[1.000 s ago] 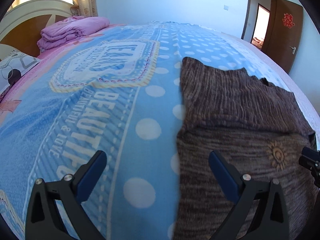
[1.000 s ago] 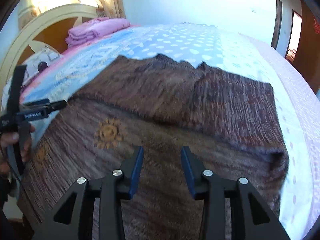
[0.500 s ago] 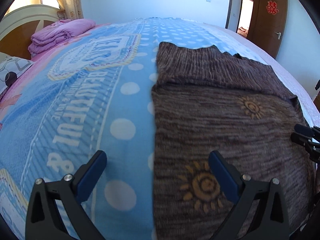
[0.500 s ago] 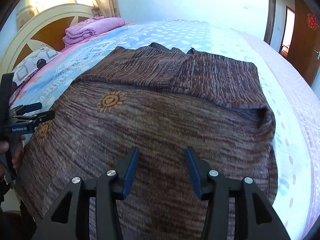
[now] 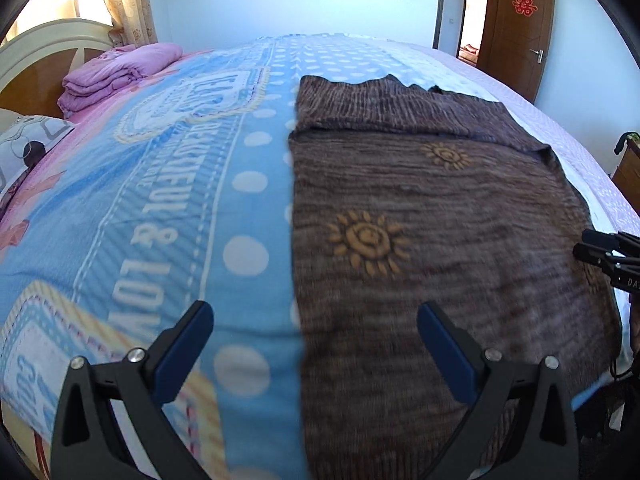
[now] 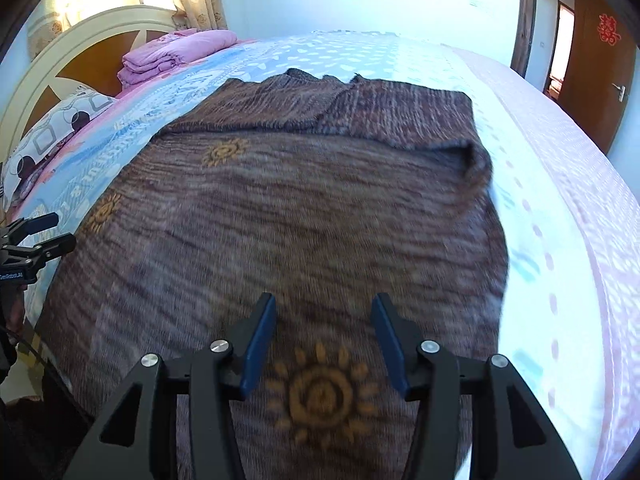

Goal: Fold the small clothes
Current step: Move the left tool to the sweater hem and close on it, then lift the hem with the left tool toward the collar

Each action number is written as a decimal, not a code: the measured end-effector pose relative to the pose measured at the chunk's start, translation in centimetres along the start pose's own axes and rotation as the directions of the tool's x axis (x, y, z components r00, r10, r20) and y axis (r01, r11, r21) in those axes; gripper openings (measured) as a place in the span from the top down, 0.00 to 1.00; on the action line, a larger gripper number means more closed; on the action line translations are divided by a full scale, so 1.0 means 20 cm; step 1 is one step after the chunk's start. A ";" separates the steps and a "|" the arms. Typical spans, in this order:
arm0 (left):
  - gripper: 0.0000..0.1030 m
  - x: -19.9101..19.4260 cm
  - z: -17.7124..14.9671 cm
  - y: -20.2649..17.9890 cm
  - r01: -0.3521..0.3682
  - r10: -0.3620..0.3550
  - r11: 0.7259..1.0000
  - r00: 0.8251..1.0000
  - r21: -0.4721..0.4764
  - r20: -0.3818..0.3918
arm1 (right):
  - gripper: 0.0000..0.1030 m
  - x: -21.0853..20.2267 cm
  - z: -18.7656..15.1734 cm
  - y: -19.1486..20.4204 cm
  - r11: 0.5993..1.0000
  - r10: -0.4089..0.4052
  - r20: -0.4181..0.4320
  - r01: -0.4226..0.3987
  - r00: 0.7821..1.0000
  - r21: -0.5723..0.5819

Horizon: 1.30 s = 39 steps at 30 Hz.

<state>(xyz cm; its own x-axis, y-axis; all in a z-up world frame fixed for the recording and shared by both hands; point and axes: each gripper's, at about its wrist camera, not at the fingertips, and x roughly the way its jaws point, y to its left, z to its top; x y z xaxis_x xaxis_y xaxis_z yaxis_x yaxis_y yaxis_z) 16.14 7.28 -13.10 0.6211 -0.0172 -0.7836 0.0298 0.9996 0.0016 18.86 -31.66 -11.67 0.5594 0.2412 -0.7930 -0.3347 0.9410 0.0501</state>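
A brown knitted sweater (image 5: 432,216) with orange sun motifs lies flat on the bed, its far part folded over toward me; it also shows in the right wrist view (image 6: 312,208). My left gripper (image 5: 316,328) is wide open and empty, above the sweater's left edge near the bed's front. My right gripper (image 6: 324,328) is open and empty above the sweater's near hem. The right gripper's tips show at the right edge of the left wrist view (image 5: 608,252). The left gripper shows at the left edge of the right wrist view (image 6: 36,236).
The bed has a blue printed blanket (image 5: 168,200) with white dots. A folded pink quilt (image 5: 116,74) and a patterned pillow (image 5: 24,148) lie by the headboard (image 6: 60,76). A brown door (image 5: 516,28) stands at the far right.
Both grippers have pulled back toward the near edge of the bed, so more of the sweater's lower part shows. The right gripper's jaws have spread wider. The sweater has not moved.
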 end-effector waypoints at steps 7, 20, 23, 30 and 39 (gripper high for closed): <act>0.02 -0.08 -0.12 0.02 0.004 -0.005 1.000 0.999 -0.028 -0.034 | 0.42 -0.05 -0.13 0.06 0.999 -0.023 -0.005 0.022 1.000 -0.045; 0.44 -0.14 -0.33 0.04 0.171 -0.192 0.972 0.973 -0.160 -0.129 | 0.37 -0.11 -0.26 0.11 0.999 -0.014 0.009 0.015 1.000 -0.048; 0.44 -0.13 -0.34 0.02 0.185 -0.208 0.969 0.969 -0.165 -0.132 | 0.37 -0.12 -0.28 0.10 0.999 -0.011 0.012 0.011 1.000 -0.044; 0.57 -0.11 -0.36 0.01 0.161 -0.186 0.973 0.971 -0.164 -0.150 | 0.37 -0.16 -0.30 0.06 1.000 -0.003 0.013 0.003 1.000 -0.022; 0.92 -0.18 -0.34 0.04 0.229 -0.245 0.963 0.964 -0.145 -0.105 | 0.37 -0.39 -0.41 -0.14 0.993 -0.047 0.022 0.045 0.999 0.105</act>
<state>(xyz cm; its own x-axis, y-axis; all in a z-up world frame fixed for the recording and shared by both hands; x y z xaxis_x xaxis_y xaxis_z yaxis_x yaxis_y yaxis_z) 8.51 8.34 -14.49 0.5088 -0.2588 -0.8211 0.0568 0.9618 -0.2680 9.14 -38.24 -10.60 0.5912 0.2017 -0.7809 -0.2277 0.9706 0.0784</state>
